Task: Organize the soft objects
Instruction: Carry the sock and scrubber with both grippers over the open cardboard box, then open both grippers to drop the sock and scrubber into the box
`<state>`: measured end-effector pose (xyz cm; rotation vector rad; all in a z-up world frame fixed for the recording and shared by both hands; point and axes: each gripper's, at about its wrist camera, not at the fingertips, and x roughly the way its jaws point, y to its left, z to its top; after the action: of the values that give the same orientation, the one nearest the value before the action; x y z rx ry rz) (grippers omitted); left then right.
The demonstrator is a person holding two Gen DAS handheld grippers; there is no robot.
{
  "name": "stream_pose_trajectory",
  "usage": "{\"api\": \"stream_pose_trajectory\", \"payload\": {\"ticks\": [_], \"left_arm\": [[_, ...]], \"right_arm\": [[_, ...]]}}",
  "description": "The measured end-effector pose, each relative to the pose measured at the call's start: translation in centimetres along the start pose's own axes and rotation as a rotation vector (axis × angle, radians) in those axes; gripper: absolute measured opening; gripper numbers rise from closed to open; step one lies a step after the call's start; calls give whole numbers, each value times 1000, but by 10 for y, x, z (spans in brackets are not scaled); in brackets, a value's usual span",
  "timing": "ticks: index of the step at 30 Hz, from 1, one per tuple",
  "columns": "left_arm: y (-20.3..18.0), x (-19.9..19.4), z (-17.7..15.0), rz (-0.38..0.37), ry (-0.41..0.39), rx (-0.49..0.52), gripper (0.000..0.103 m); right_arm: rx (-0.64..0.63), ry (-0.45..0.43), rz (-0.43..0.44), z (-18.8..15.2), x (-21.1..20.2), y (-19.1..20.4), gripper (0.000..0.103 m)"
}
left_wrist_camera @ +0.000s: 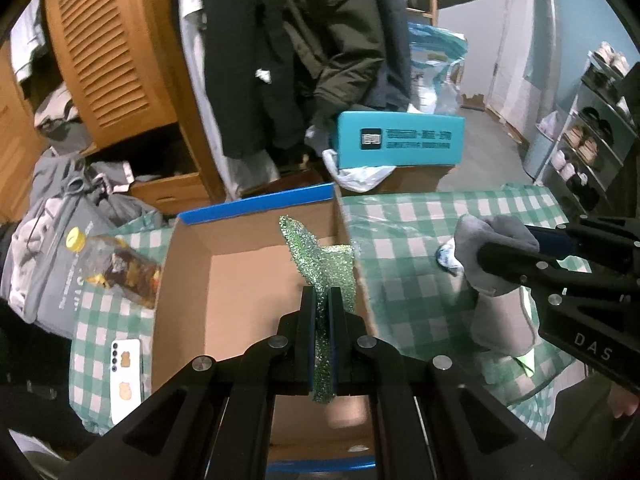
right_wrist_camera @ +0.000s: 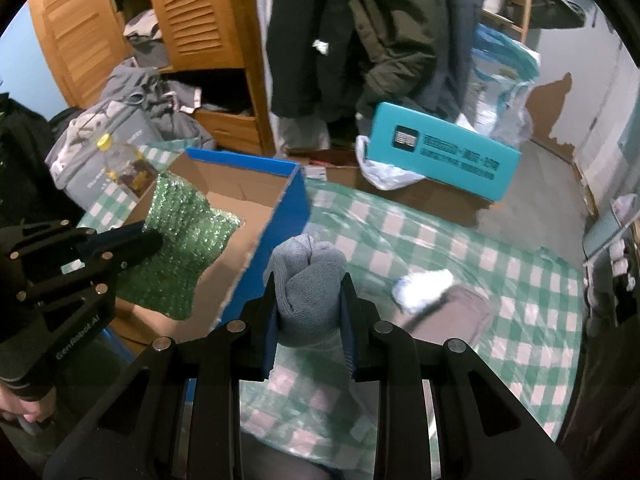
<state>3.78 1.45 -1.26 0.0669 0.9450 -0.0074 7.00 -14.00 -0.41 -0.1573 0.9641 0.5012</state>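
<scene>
One green sparkly cloth [left_wrist_camera: 320, 256], one grey sock [right_wrist_camera: 308, 276], one cardboard box [left_wrist_camera: 240, 280], one bottle [left_wrist_camera: 120, 268], perhaps one white sock [right_wrist_camera: 424, 284]

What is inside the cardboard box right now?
The cardboard box shows only bare floor; the sparkly green cloth, pinched in the left tool, hangs above it. The near floor is hidden by that tool.

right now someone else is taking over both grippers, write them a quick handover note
Left gripper: shut on the green sparkly cloth, held over the open cardboard box.
Right gripper: shut on the grey cloth, above the checked tablecloth, right of the box.
Done: both picked up; nothing visible in the box.
Left: release both into the box, then collect the small white item on the tablecloth.
</scene>
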Motion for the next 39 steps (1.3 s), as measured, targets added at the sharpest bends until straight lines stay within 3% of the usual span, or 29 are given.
{"api": "stream_pose_trajectory", "payload": {"ticks": [18,28,30,32,34,39], "left_arm": [[74,17,-24,54,58,-104,5],[89,32,-34,90,111,-128,6],[88,35,-35,102,125,-124,12],[88,37,-36,125,132,-122,35],[88,35,-36,152,120,-117,46],[88,31,-35,159,107,-120,55]], "right_arm": [[-94,73,91,24,46,77,25],[-124,130,115,24,70,99,25],[-131,145,124,24,73,101,27],[-127,151,118,23,75,102,32],[-131,154,103,22,75,102,40],[-116,140,80,22,72,94,58]]}}
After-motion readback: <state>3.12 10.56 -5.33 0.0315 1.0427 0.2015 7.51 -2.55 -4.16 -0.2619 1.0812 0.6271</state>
